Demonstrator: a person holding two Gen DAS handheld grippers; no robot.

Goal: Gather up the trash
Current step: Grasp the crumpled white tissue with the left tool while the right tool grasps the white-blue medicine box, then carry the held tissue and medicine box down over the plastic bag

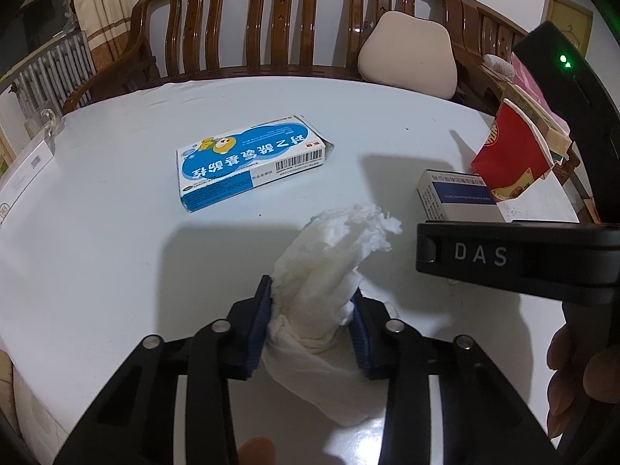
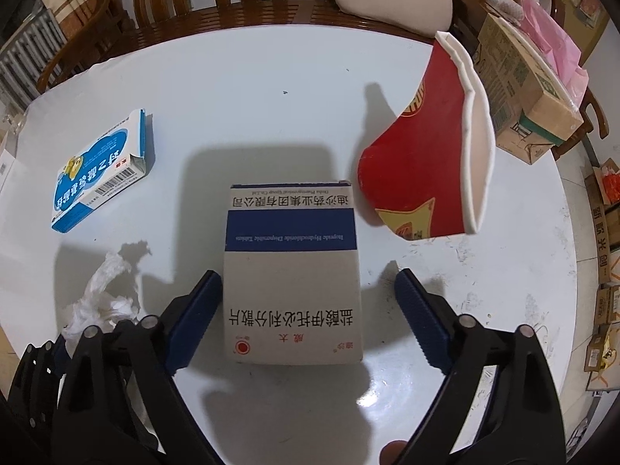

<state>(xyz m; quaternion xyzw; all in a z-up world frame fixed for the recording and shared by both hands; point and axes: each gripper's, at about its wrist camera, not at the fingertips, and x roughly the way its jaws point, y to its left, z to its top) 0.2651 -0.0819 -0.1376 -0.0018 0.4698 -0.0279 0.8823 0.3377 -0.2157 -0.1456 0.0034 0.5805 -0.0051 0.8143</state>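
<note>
My left gripper [image 1: 312, 302] is shut on a crumpled white tissue [image 1: 329, 271] over the white table [image 1: 116, 252]. The tissue also shows in the right wrist view [image 2: 102, 294] at lower left. My right gripper [image 2: 304, 296] is open, its blue pads on either side of a grey and blue medicine box [image 2: 292, 271] that lies flat; the left pad is close to the box, the right pad apart from it. That box shows in the left wrist view [image 1: 453, 193]. A crushed red paper cup [image 2: 426, 155] lies on its side to the right. A blue and white medicine box [image 1: 248, 162] lies further back.
A wooden bench [image 1: 271, 31] with a beige cushion [image 1: 407, 54] stands behind the table. A cardboard box [image 2: 519, 89] with pink plastic sits at the far right edge. More cartons [image 2: 604, 271] stand on the floor to the right. A radiator [image 1: 54, 73] is at far left.
</note>
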